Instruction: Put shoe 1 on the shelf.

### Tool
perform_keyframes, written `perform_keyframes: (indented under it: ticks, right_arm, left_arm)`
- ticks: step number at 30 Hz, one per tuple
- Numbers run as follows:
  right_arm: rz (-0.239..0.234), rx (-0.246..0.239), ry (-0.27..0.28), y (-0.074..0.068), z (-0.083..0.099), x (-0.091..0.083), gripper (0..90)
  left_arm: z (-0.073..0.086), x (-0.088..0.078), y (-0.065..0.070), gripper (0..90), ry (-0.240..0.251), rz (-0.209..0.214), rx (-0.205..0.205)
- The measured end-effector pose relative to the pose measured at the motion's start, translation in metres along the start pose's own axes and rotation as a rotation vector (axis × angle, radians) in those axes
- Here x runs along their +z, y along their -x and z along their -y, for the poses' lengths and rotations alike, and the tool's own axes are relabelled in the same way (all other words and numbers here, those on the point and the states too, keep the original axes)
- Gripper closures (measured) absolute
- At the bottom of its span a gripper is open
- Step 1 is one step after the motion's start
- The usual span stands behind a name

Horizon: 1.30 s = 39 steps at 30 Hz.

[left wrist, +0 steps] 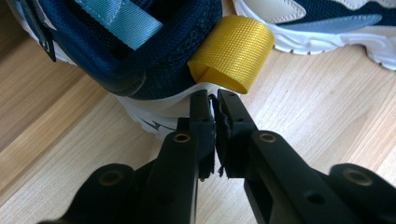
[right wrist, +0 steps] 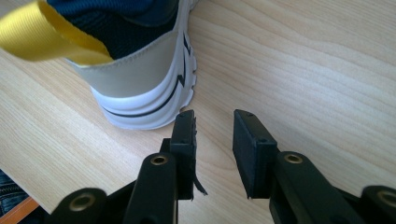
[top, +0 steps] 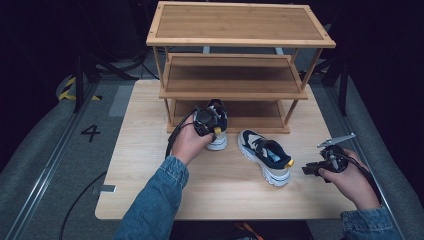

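Two navy, white and beige sneakers stand on the wooden table (top: 150, 170). One sneaker (top: 219, 142) sits at the foot of the shoe rack, toe toward it. My left gripper (top: 206, 122) is at its heel. In the left gripper view the jaws (left wrist: 214, 95) stand shut, tips against the pale heel (left wrist: 159, 109) just below the yellow pull loop (left wrist: 233, 51); I see nothing gripped between them. The other sneaker (top: 265, 155) lies to the right. My right gripper (top: 307, 170) rests behind its heel (right wrist: 140, 79), open (right wrist: 214, 114) and empty, a short way off.
A three-shelf bamboo rack (top: 235, 92) stands at the table's far side, its shelves bare. The second sneaker's sole (left wrist: 327, 28) shows at the top right of the left gripper view. Bare tabletop lies in front of and between the hands.
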State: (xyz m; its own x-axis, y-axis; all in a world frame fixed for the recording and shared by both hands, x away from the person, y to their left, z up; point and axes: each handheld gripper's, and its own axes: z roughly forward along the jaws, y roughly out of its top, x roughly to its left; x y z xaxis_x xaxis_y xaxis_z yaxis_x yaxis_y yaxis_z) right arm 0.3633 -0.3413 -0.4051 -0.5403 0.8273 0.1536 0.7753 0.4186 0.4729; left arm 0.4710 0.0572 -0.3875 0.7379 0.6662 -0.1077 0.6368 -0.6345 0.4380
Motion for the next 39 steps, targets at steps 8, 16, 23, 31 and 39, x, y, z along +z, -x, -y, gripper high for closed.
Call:
perform_keyframes:
  ticks: [8, 16, 23, 31, 39]
  right_arm:
    - [0.012, 0.020, -0.002, 0.002, 0.010, -0.004, 70.4]
    - [0.020, 0.041, 0.002, 0.006, 0.018, -0.007, 70.2]
    - [0.022, 0.037, 0.000, 0.005, 0.018, -0.007, 70.2]
    - [0.016, 0.034, 0.000, 0.005, 0.015, -0.005, 70.3]
    - [0.013, 0.026, 0.001, 0.003, 0.013, -0.004, 70.3]
  left_arm:
    - [-0.013, -0.004, -0.005, 83.6, 0.029, -0.065, 0.001]
    - [-0.022, 0.006, -0.014, 74.9, 0.085, -0.086, -0.020]
    - [-0.018, 0.018, -0.014, 64.9, 0.170, -0.133, 0.002]
    - [-0.005, 0.021, -0.005, 63.6, 0.233, -0.140, -0.022]
    - [-0.005, 0.038, -0.013, 67.3, 0.277, -0.133, -0.108]
